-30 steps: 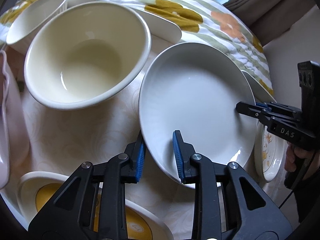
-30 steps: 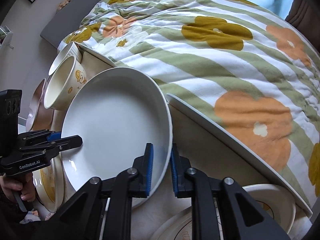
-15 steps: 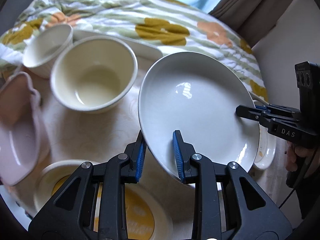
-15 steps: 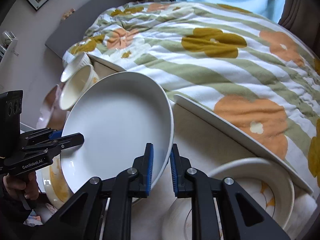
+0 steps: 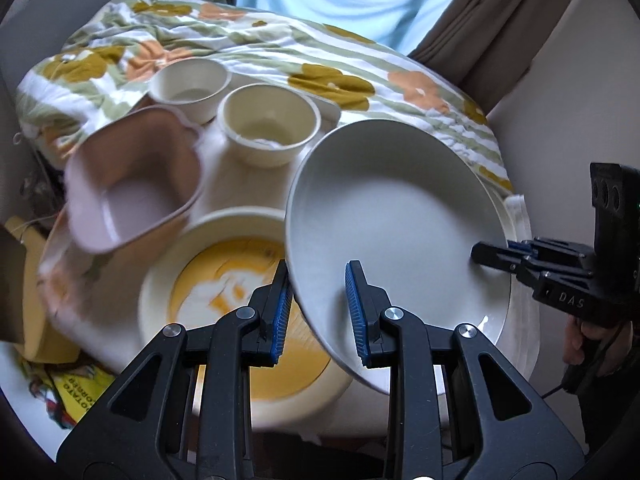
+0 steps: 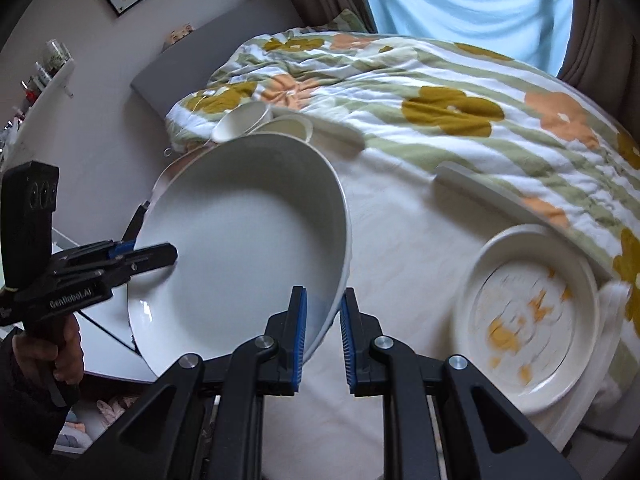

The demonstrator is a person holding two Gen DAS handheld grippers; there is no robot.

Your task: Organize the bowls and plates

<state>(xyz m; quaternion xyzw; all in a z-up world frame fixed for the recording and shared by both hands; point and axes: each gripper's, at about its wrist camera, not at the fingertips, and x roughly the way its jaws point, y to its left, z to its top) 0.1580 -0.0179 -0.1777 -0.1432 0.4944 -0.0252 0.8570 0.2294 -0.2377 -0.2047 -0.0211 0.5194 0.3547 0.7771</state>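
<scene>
A large white deep plate (image 5: 400, 216) is held in the air, tilted, by both grippers. My left gripper (image 5: 318, 314) is shut on its near rim. My right gripper (image 6: 322, 334) is shut on the opposite rim of the same plate (image 6: 248, 240). Below it on the table sits a cream plate with a yellow centre (image 5: 228, 280). Two cream bowls (image 5: 270, 128) (image 5: 190, 84) and a pink square dish (image 5: 132, 176) stand behind on the left. A white plate with an orange pattern (image 6: 528, 312) lies at the right.
The table (image 6: 400, 240) has a pale cloth and stands against a bed with a flowered quilt (image 6: 440, 92). A white tray edge (image 6: 488, 196) lies along the quilt. A yellow packet (image 5: 76, 392) lies at the left table edge.
Both grippers have lifted the white plate higher above the table. More of the table shows beneath, with the bowls and plates smaller in view.
</scene>
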